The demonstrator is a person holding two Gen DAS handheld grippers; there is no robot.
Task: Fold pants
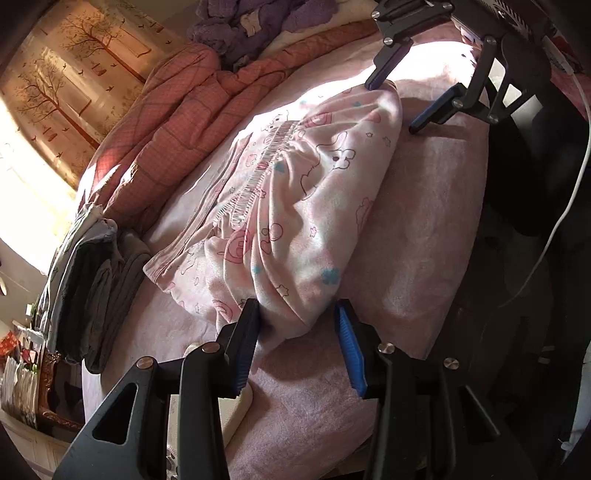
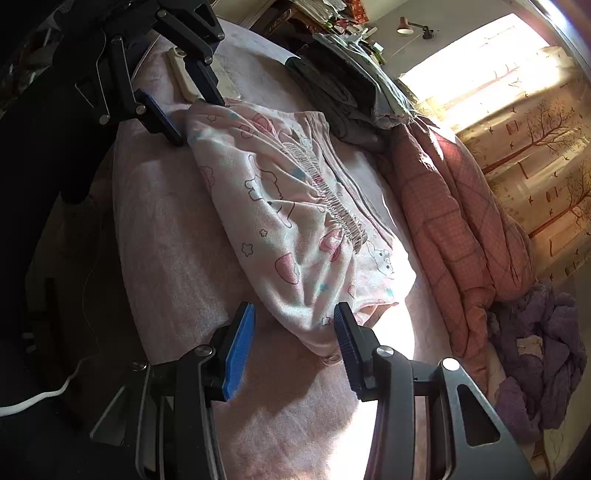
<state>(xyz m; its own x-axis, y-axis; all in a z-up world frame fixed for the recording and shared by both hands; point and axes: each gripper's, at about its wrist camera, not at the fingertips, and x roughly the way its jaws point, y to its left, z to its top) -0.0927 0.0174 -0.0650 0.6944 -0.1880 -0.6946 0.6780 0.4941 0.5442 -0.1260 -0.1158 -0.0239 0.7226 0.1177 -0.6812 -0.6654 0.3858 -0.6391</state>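
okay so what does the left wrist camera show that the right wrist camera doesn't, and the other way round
Only the left wrist view shows a white cable hanging along its right edge.

Only the right wrist view shows a small wall lamp on a bracket above the window.

Both show the pink cartoon-print pants lying folded on the pale pink fleece sheet, with the open left gripper and open right gripper at opposite ends, jaws straddling the fabric. Both also show the pink checked quilt, the purple knitted garment and the stack of grey folded clothes.
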